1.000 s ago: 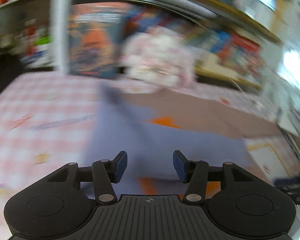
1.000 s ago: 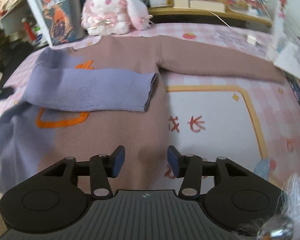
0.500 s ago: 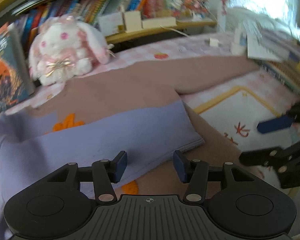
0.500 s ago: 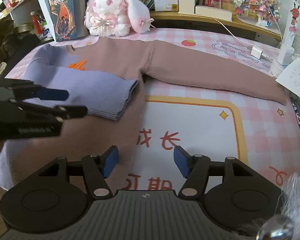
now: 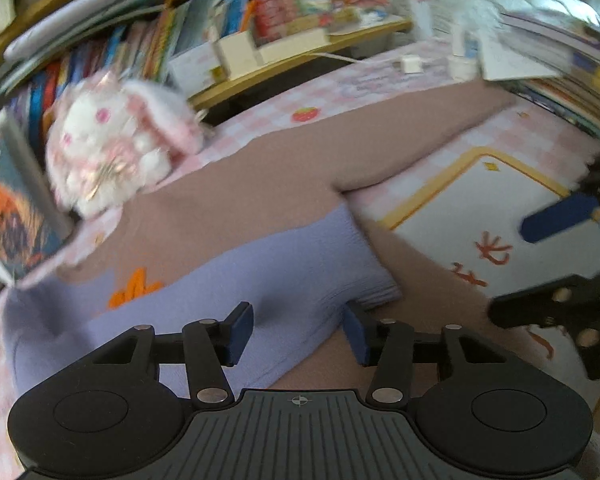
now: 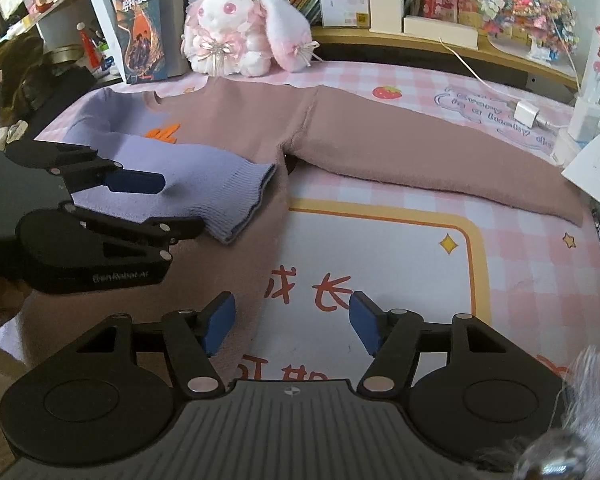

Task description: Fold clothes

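pink checked cloth is covering the counter (image 6: pixel 420 84), and the brown-and-lilac sweater (image 6: pixel 240 120) is lying flat across it from the left edge toward the right. its lilac sleeve (image 6: pixel 204 180) is already lying folded over the chest; the brown sleeve (image 6: pixel 440 160) is still stretching out toward the right edge, so the body folds look pending. the left gripper (image 6: pixel 148 204) is hovering unclenched over the lilac cuff, grasping nothing. the right gripper (image 6: pixel 292 324), having just been opening, is hanging empty above the near edge.

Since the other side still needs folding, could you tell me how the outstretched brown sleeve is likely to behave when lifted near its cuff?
The brown sleeve lies flat and limp on the checked cloth, so it will probably droop from a pinch. Its knit looks thick and fuzzy, so likely not slippery. The folded lilac sleeve holds its place, so this one probably will too.
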The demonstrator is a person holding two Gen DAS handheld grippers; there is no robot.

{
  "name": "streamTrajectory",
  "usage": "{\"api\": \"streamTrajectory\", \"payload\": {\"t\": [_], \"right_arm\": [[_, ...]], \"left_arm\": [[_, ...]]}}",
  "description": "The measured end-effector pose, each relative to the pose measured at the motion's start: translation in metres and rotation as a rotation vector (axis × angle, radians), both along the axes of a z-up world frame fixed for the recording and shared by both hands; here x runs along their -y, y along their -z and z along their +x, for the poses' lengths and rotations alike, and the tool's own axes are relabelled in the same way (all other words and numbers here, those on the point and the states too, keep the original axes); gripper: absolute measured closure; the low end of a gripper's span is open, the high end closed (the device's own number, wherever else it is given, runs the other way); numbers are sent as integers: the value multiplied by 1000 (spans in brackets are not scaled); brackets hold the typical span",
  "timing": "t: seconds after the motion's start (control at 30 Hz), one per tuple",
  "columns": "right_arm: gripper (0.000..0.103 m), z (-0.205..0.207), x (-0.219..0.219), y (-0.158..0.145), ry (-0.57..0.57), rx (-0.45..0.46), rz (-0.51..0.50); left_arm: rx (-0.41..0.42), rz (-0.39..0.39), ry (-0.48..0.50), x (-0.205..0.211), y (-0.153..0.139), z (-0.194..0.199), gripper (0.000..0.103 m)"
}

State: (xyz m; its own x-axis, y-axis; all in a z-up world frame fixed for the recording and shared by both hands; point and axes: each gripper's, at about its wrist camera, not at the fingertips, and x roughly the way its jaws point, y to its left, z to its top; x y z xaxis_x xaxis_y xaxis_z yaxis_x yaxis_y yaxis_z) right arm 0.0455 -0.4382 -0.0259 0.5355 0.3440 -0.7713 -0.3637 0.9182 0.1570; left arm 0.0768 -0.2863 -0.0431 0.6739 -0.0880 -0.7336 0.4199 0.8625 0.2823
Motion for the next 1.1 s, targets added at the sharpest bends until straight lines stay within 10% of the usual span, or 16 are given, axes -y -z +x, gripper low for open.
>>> {"api": "streamTrajectory", "payload": {"t": [0.53, 0.6, 0.67, 1.1], "right_arm": [[42, -5, 5, 3, 27, -20, -13], [42, -6, 6, 3, 30, -17, -9], [42, -6, 6, 3, 37, -19, -6], [42, -12, -7, -2, 136, -13, -1]], "left_arm": [[-7, 14, 118, 24, 2, -4, 54], [-26, -32, 109, 17, 2, 0, 75], [-32, -58, 71, 10, 1, 4, 91], [244, -276, -264, -153, -91, 10, 94]]}}
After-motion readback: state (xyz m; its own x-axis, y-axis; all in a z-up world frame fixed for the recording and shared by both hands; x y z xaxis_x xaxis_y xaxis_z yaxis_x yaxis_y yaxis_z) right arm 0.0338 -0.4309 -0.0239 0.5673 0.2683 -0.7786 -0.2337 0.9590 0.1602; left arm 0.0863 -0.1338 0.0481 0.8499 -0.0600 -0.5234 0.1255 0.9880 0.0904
